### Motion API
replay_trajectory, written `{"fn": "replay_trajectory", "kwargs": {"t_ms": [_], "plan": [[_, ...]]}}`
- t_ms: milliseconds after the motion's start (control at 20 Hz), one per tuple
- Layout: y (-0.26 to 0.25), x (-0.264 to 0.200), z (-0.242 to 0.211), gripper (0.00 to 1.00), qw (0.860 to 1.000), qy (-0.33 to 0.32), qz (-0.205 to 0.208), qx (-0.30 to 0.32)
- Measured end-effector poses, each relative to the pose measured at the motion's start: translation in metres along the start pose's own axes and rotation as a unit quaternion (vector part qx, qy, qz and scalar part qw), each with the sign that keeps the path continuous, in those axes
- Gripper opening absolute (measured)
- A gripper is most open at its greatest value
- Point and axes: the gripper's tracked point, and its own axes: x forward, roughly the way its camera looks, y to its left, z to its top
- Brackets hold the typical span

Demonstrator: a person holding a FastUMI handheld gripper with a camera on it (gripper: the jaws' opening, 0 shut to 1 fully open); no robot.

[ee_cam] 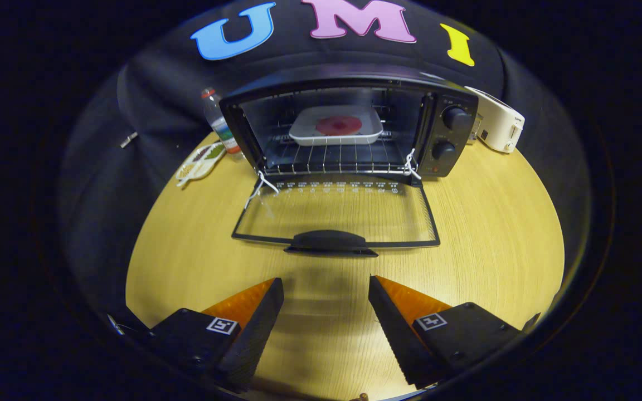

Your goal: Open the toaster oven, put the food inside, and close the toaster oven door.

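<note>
Toaster oven door down flat on table; white tray with red food on rack inside. Gripper spread, empty, just short of door handle. Closing left.

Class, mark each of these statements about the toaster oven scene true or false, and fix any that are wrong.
1. The toaster oven door lies folded down on the table. True.
2. The white tray with the red food sits on the table in front of the oven. False: it rests on the wire rack inside the toaster oven.
3. The tongs are shut on the door handle. False: they are open and empty, with the handle just ahead of them.
4. A water bottle stands beside the oven, on the side away from its knobs. True.
5. A white appliance sits next to the oven's knob side. True.
</note>
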Motion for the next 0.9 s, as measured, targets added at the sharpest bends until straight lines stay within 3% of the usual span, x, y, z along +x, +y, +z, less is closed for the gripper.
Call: {"fn": "replay_trajectory", "kwargs": {"t_ms": [450, 750, 900], "plan": [[-0.006, 0.051, -0.009, 0.99, 0.998, 0.051, -0.036, 0.022], [-0.013, 0.062, 0.005, 0.99, 0.996, 0.038, -0.073, 0.025], [-0.012, 0.061, 0.006, 0.99, 0.996, 0.038, -0.069, 0.037]]}}
